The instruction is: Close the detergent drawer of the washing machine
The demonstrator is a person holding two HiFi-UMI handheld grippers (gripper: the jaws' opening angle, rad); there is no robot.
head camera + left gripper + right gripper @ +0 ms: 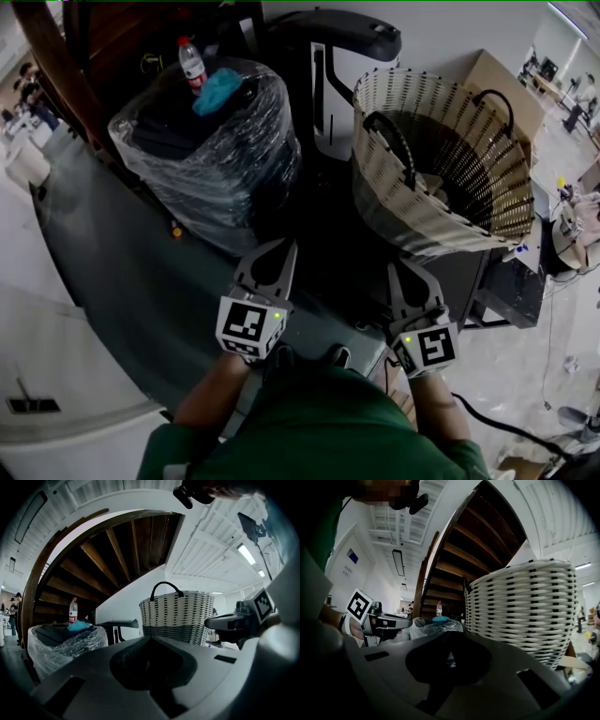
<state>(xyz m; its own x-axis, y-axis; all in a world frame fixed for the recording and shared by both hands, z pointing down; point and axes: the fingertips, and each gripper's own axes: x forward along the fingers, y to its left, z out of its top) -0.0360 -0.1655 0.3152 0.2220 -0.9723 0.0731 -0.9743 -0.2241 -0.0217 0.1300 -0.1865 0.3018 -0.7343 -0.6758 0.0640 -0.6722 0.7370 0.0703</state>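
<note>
Beside the wicker basket (412,202), left gripper (287,247) and right gripper (395,268) hover closed.

The basket (441,159) showed a rough, ribbed weave, pale strands crossed with dark ones. The bundle (211,155) next to it wore clear plastic film, glossy and crinkled. On top were a clear plastic bottle (191,64) and a soft blue cloth (217,91). The staircase underside (108,550) was dark wood with a slight sheen. The left gripper (281,251) and right gripper (398,267) had smooth, matt grey plastic shells. The person's green top (319,431) looked like matt cloth.
</note>
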